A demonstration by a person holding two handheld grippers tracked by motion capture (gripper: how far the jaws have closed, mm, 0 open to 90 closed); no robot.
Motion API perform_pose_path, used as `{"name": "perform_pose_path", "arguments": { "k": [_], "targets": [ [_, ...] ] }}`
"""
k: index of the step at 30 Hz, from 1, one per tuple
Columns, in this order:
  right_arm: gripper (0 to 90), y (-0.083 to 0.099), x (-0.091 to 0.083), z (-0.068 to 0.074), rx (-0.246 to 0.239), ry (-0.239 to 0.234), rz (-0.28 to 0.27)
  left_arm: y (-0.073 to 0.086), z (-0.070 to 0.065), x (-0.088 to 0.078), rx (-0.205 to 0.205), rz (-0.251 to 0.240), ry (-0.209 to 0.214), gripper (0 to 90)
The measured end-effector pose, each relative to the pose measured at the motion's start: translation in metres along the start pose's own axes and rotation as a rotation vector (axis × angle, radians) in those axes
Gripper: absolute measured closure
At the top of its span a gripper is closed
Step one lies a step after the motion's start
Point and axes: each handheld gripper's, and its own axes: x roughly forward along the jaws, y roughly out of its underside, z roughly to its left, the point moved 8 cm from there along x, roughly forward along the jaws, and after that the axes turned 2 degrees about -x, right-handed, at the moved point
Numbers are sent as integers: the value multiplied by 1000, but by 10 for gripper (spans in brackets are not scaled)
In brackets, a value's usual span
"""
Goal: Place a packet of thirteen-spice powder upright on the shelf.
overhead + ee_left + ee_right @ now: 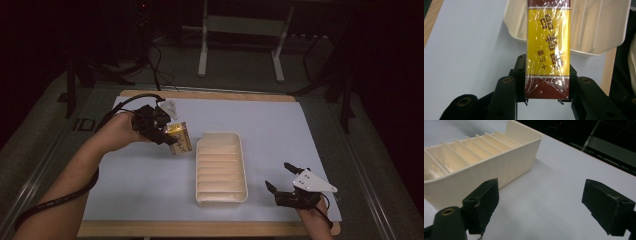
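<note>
While the right gripper (281, 183) waits at the near right with jaws spread and empty, the left gripper (159, 131) clamps a yellow packet (179, 138) above the tabletop (125, 170), left of the divided tray (221, 200); next, I judge, comes lowering it into a slot.

The yellow-and-maroon box (547, 50) wears glossy, crinkled clear film over printed card. Beside it, the cream tray (221, 200) looks like smooth matt plastic. Under the tray lies a matt pale-blue mat (140, 185), edged by light wood.
</note>
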Motion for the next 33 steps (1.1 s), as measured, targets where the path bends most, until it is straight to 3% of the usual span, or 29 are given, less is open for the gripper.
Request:
{"name": "perform_pose_path", "arguments": {
  "k": [4,6,11,12,15,20,33],
  "targets": [
    [142,0,0,0,2,0,0,-5,-3,1,27,-16,19,676],
    [143,0,0,0,-1,-2,1,-10,-6,1,59,-23,19,676],
    [143,0,0,0,-1,-3,2,-17,-10,2,80,-18,40,676],
    [142,0,0,0,-2,-4,1,-22,-13,2,110,-24,47,676],
    [143,0,0,1,-4,-5,-1,-29,-18,2,153,-41,54,677],
    [143,0,0,1,-3,-8,-3,-41,-24,0,205,-60,51,677],
    [143,-1,0,1,-4,-9,-6,-73,-38,4,263,-108,72,676]
  ]
}}
